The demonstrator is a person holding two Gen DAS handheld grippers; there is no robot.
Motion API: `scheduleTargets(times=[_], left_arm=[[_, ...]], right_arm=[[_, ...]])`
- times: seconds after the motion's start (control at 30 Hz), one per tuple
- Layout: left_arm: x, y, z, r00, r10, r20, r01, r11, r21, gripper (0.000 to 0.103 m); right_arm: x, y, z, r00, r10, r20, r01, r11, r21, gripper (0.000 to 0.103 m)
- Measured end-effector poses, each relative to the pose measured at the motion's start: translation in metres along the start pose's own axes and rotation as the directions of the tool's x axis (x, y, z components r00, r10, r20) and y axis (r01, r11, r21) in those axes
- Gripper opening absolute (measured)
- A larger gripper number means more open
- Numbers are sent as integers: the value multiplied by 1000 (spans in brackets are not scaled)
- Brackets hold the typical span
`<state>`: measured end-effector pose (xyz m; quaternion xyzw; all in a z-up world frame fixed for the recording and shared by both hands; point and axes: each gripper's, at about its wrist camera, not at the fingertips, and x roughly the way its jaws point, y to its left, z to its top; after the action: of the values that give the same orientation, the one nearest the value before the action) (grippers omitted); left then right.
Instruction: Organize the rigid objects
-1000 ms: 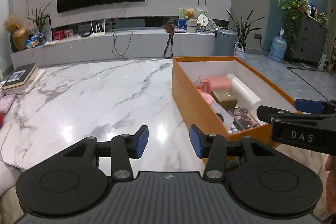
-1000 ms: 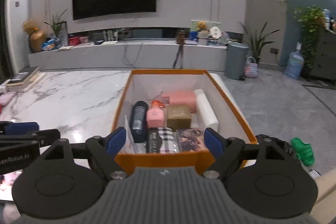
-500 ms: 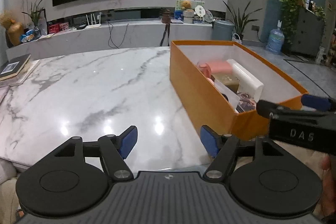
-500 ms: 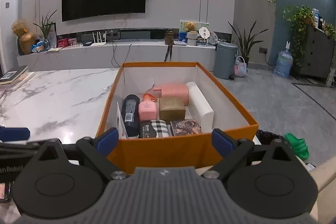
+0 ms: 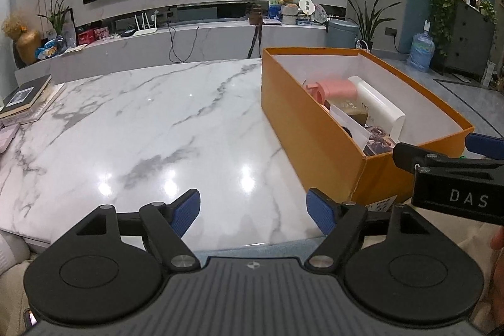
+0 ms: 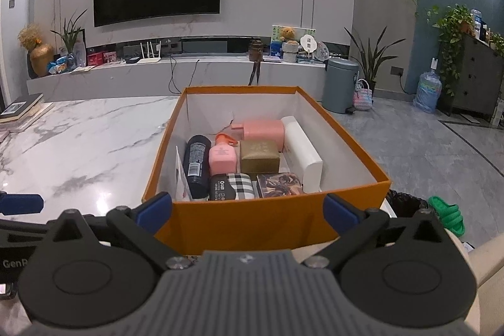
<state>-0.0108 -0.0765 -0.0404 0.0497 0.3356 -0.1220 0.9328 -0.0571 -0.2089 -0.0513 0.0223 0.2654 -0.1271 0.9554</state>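
Open orange cardboard box point(image 6: 252, 225) at the white marble counter's point(image 5: 141, 131) right near edge, packed with bottles and small boxes. Left tongs point(image 5: 253, 211) and right tongs point(image 6: 249, 208) just opened wide, both empty. Packing looks finished; counter bare nearby. Next: withdraw or reposition the box.

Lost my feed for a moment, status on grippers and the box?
Left gripper and right gripper open, jaws just widened, nothing between fingers. Orange cardboard box packed, on white marble table. Nothing in the way.

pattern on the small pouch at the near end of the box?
Black, white and grey plaid on the pouch, with a black end panel. Clearest in the right wrist view.
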Motion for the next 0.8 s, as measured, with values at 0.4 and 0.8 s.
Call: scheduleTargets(times=[0.4, 0.8], left_arm=[[1, 7, 2, 1000, 1, -21, -2, 999, -46, 90], [-1, 7, 2, 1000, 7, -7, -8, 999, -36, 90]], right_arm=[[0, -3, 0, 1000, -6, -1, 6, 1000, 10, 100], [0, -4, 0, 1000, -6, -2, 6, 1000, 10, 100]])
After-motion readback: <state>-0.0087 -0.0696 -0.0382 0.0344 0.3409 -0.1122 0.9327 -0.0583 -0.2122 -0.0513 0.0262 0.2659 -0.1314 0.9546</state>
